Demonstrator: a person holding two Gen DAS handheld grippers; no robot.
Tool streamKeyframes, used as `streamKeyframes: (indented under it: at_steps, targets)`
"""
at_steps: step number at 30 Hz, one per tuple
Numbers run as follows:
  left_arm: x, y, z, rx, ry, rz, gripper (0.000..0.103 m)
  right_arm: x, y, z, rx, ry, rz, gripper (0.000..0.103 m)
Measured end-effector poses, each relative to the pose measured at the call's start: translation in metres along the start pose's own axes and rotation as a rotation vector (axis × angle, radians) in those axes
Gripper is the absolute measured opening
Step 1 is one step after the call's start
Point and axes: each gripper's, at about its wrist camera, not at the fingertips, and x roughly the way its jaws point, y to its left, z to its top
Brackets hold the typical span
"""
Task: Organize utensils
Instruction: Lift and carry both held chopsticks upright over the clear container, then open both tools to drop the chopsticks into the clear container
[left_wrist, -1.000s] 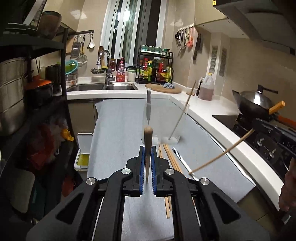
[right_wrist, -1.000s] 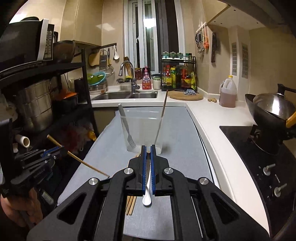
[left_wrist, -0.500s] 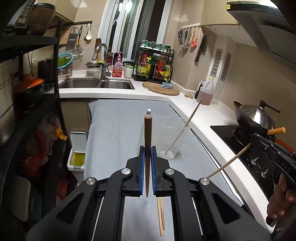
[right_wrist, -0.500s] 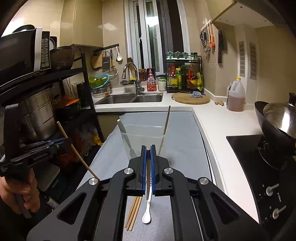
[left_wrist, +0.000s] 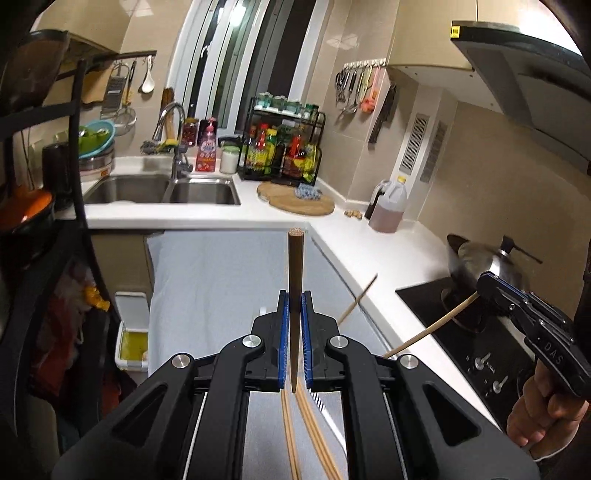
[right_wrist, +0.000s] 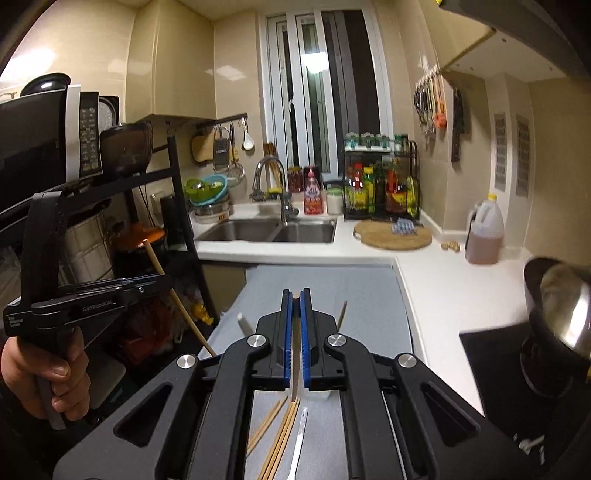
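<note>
My left gripper (left_wrist: 294, 295) is shut on a brown chopstick (left_wrist: 295, 266) that stands upright between its blue pads. My right gripper (right_wrist: 294, 294) is shut on a pale chopstick (right_wrist: 295, 354). In the left wrist view the right gripper (left_wrist: 495, 291) hovers at the right, and its chopstick (left_wrist: 424, 334) slants down to the left. From the right wrist the left gripper (right_wrist: 155, 284) shows at the left with its chopstick (right_wrist: 177, 295). Loose chopsticks (right_wrist: 277, 439) and a white spoon (right_wrist: 299, 435) lie on the grey mat (left_wrist: 221, 273). The clear container is hidden behind the jaws; a chopstick (right_wrist: 342, 314) and a fork handle (right_wrist: 243, 321) stick out above them.
A double sink (left_wrist: 162, 192) and a bottle rack (left_wrist: 284, 147) are at the back. To the right stand a wok (left_wrist: 476, 262) on the black hob (left_wrist: 476, 343) and an oil jug (left_wrist: 389, 206). A black shelf rack (right_wrist: 110, 221) stands on the left.
Both grippers have risen and pulled back, each still holding its chopstick. The clear container has dropped behind the jaws in both views, and more of the loose chopsticks show below.
</note>
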Motion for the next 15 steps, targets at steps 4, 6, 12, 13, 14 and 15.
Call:
streamKeyframes:
  at_steps: [4, 6, 12, 13, 14, 15]
  targets:
    - [0.009, -0.001, 0.033, -0.002, -0.046, -0.005, 0.007, 0.012, -0.004, 0.029, -0.009, -0.046, 0.003, 0.004]
    - [0.018, 0.000, 0.043, -0.006, -0.055, -0.002, 0.007, 0.020, -0.006, 0.038, -0.009, -0.059, 0.003, 0.004]
    - [0.070, 0.008, 0.047, -0.009, 0.008, 0.017, 0.007, 0.062, -0.016, 0.037, 0.010, -0.026, -0.005, 0.004]
    - [0.077, 0.009, 0.045, -0.008, 0.021, 0.020, 0.007, 0.072, -0.017, 0.032, 0.012, -0.010, -0.004, 0.004]
    - [0.085, 0.010, 0.042, -0.005, 0.037, 0.024, 0.007, 0.079, -0.017, 0.029, 0.011, 0.001, -0.005, 0.004]
    - [0.093, 0.011, 0.038, -0.002, 0.054, 0.026, 0.007, 0.087, -0.017, 0.024, 0.008, 0.013, -0.008, 0.004]
